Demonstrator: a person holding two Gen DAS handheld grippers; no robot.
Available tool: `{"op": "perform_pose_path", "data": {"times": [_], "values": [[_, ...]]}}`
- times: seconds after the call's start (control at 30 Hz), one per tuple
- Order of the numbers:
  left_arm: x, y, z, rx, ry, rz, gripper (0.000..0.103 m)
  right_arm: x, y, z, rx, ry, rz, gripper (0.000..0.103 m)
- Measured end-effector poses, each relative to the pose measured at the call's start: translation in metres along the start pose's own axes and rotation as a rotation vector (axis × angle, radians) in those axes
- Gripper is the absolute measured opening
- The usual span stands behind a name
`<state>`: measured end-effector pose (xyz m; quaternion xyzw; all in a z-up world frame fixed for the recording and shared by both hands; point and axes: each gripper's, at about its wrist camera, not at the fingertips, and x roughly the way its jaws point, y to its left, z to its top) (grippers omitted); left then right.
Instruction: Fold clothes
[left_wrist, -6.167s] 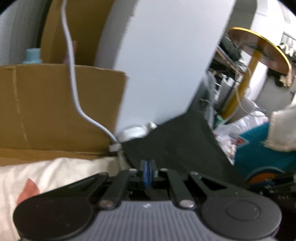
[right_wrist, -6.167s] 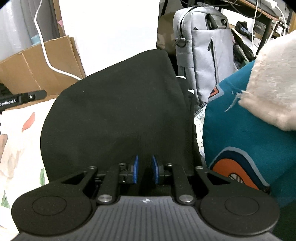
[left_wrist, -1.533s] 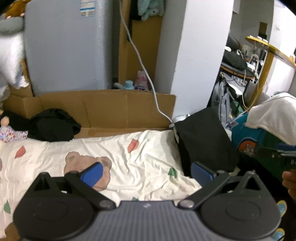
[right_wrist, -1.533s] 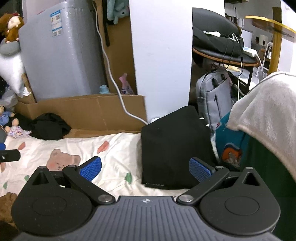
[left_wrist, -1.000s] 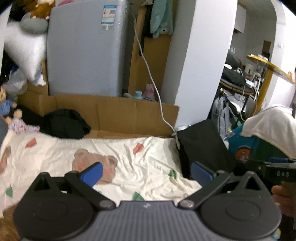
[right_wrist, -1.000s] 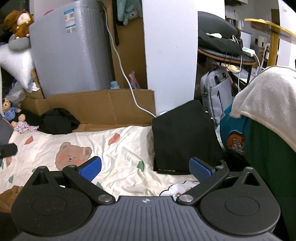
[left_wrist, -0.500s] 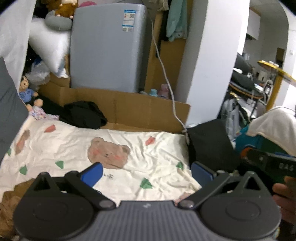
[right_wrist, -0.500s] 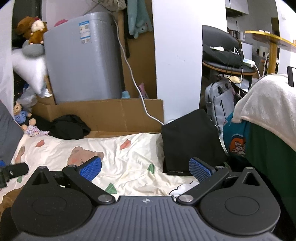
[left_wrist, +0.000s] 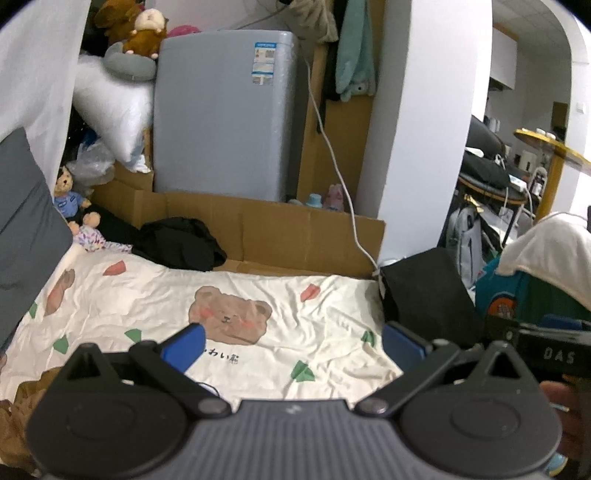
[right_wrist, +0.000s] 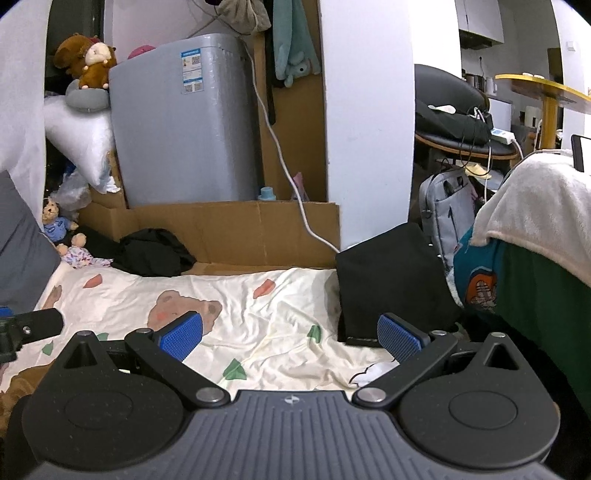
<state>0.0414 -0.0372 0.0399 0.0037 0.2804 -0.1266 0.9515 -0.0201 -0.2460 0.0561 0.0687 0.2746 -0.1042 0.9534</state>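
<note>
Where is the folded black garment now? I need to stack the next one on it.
The folded black garment sits at the right edge of the bear-print sheet, below the white pillar and beside the teal cushion.

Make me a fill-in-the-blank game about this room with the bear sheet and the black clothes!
1. The big animal printed on the white sheet is a ____.
2. The folded garment at the sheet's right edge is the colour ____.
3. The left gripper and the right gripper both have their jaws ____.
4. The crumpled black clothing lies in front of a wall of brown ____.

Missing words: bear; black; open; cardboard
</note>
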Motion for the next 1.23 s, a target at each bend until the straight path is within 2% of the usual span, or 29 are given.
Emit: {"op": "perform_pose_path", "data": {"times": [0.3,0.73,1.23], "values": [[0.010,-0.016,-0.018,0.048,0.020,0.008,0.103,0.001,0.001,-0.015,0.004,0.017,0.004,0.103],[0.024,-0.018,-0.036,0.074,0.071,0.030,0.103,0.016,-0.002,-0.039,0.023,0.063,-0.001,0.103],[0.021,-0.013,-0.033,0.058,0.052,0.040,0.103,0.015,0.002,-0.043,0.012,0.068,0.012,0.103]]}}
